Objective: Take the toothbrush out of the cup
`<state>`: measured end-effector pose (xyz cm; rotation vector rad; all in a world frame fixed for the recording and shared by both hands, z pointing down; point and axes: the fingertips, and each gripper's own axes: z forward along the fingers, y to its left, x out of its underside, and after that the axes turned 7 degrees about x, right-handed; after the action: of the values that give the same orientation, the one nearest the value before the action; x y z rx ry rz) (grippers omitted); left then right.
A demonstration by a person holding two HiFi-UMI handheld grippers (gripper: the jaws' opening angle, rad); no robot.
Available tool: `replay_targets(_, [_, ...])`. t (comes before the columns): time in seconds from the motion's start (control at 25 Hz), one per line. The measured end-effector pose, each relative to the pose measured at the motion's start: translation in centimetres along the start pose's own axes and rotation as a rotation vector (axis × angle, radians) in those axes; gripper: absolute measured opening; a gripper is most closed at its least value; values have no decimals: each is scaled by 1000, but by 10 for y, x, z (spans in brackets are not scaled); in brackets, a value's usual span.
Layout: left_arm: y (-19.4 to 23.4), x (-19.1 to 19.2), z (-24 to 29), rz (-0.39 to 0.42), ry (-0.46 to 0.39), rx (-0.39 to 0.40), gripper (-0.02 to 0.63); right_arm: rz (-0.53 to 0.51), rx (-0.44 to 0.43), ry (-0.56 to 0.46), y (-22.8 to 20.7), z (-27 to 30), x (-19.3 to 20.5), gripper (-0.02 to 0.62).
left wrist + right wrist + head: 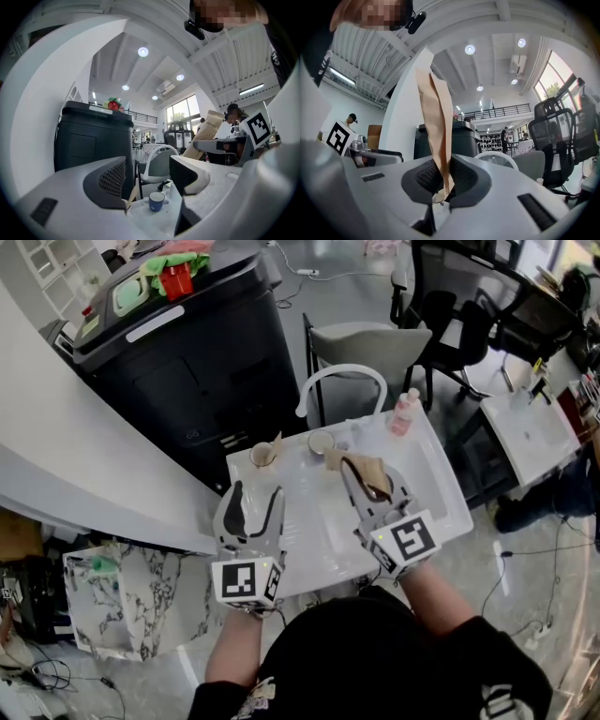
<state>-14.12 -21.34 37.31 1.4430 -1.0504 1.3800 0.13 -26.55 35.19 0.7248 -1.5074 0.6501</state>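
Observation:
On the white table (441, 507) stand two small cups. The left cup (262, 456) has a tan paper-wrapped toothbrush (277, 442) leaning out of it; the right cup (321, 442) looks empty. My left gripper (257, 495) is open just short of the left cup, with nothing between its jaws. In the left gripper view its left jaw hides that cup; only the tan wrapper tip (132, 197) and the blue cup (156, 201) show. My right gripper (363, 474) is shut on a brown paper packet (436, 122), which stands upright between its pads (424, 177).
A pink bottle (405, 413) stands at the table's far right corner. Behind the table are a black bin (187, 362), a grey chair (367, 341) and a white arched chair back (342, 376). A marbled box (112, 601) sits on the floor at left.

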Motion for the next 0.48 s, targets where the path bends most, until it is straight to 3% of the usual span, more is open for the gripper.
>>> replay_targets(0.48, [21,58,38,90,155,-7,273,79,4,50,-21,17,31,26])
